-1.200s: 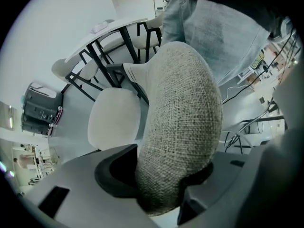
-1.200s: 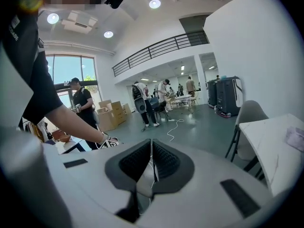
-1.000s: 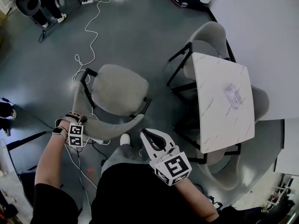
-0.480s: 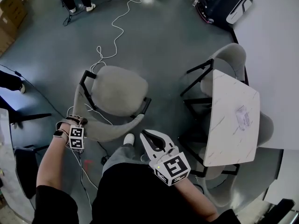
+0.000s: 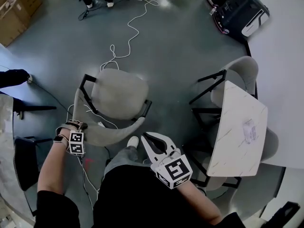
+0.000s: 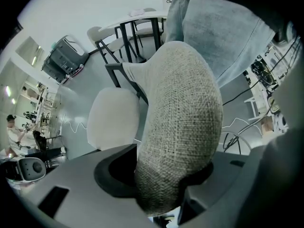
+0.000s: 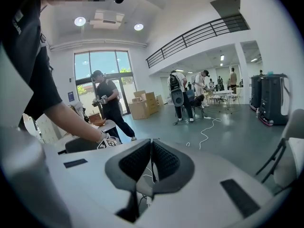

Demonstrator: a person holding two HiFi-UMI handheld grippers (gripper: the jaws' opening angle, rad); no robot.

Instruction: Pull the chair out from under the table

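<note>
The grey fabric chair [image 5: 118, 93] with black legs stands on the floor, left of the white marble-top table [image 5: 237, 132] and apart from it. My left gripper [image 5: 77, 137] points down over the chair's curved backrest [image 5: 107, 132]. In the left gripper view the backrest [image 6: 180, 122] fills the gap between the jaws, and the left gripper [image 6: 166, 184] is shut on it. My right gripper [image 5: 148, 137] hangs in front of the person's body, off the chair. The right gripper [image 7: 151, 148] is shut, its pads together with nothing between them.
Two more grey chairs [image 5: 243, 69] [image 5: 269, 144] are tucked at the table. A white cable [image 5: 128, 32] snakes across the floor behind the chair. A black machine [image 5: 237, 11] stands at the top right, cardboard boxes [image 5: 14, 18] at the top left. People [image 7: 107, 103] stand farther off.
The chair, with my left gripper on its backrest, has drawn farther from the table. The right gripper has stayed shut in front of the body.
</note>
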